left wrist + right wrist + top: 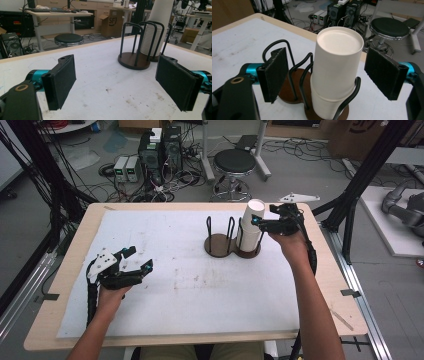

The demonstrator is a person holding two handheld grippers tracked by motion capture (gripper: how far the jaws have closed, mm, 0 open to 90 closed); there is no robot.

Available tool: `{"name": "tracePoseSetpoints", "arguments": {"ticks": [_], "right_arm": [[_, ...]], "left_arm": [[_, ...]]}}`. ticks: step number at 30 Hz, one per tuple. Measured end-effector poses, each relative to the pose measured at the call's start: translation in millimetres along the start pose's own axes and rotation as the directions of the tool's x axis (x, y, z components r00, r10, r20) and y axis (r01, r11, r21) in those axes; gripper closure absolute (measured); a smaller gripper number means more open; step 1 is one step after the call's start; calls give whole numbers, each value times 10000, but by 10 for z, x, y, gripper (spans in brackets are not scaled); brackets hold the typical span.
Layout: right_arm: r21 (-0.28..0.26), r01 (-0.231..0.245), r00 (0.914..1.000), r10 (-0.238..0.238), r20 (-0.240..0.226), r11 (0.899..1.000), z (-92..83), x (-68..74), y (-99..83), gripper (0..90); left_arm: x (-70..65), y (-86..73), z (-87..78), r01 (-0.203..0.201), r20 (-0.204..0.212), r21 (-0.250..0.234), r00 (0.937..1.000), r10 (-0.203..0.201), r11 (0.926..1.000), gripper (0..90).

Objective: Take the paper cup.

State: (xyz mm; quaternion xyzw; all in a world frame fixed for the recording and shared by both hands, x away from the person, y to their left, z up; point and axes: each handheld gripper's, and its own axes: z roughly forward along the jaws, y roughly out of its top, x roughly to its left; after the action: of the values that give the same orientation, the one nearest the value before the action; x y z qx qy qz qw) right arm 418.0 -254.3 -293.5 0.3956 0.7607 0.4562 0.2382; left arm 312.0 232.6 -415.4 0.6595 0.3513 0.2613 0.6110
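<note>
A stack of white paper cups stands upside down in the right bay of a black wire holder with two round brown bases; its left bay is vacant. My right gripper hovers at the top of the stack, open. In the right gripper view the top cup stands between the pads with a gap on each side. My left gripper rests open at the table's left with nothing between its jaws. In the left gripper view the holder and the cup stack stand ahead to the right.
A stained white sheet covers the wooden table. Beyond the far edge are a black stool, computer boxes and cables on the floor. Black frame posts rise at the right.
</note>
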Motion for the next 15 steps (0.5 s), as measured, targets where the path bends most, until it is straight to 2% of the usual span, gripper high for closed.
{"name": "tracePoseSetpoints", "arguments": {"ticks": [3, 5, 8, 9, 15], "right_arm": [[76, 80, 9998, -81, 180, 9999, 77, -22, 52, 197], [269, -88, 9993, 78, 372, 9996, 134, -42, 73, 197], [479, -232, 9989, 211, 425, 9986, 229, -84, 90, 197], [702, -277, 9986, 244, 478, 9971, 261, -89, 101, 197], [1032, -543, 9975, 493, 499, 9932, 426, -117, 104, 200]], "left_arm": [[-1, 0, 1, 24, 19, -15, 10000, -24, 10000, 164], [0, 1, 2, -12, 33, 2, 10000, 12, 10000, 165], [-1, 1, 1, -34, 52, 13, 10000, 34, 10000, 165], [-1, 1, 1, -34, 52, 13, 10000, 34, 10000, 164], [4, 0, -2, 0, 83, 29, 10000, 0, 10000, 165]]}}
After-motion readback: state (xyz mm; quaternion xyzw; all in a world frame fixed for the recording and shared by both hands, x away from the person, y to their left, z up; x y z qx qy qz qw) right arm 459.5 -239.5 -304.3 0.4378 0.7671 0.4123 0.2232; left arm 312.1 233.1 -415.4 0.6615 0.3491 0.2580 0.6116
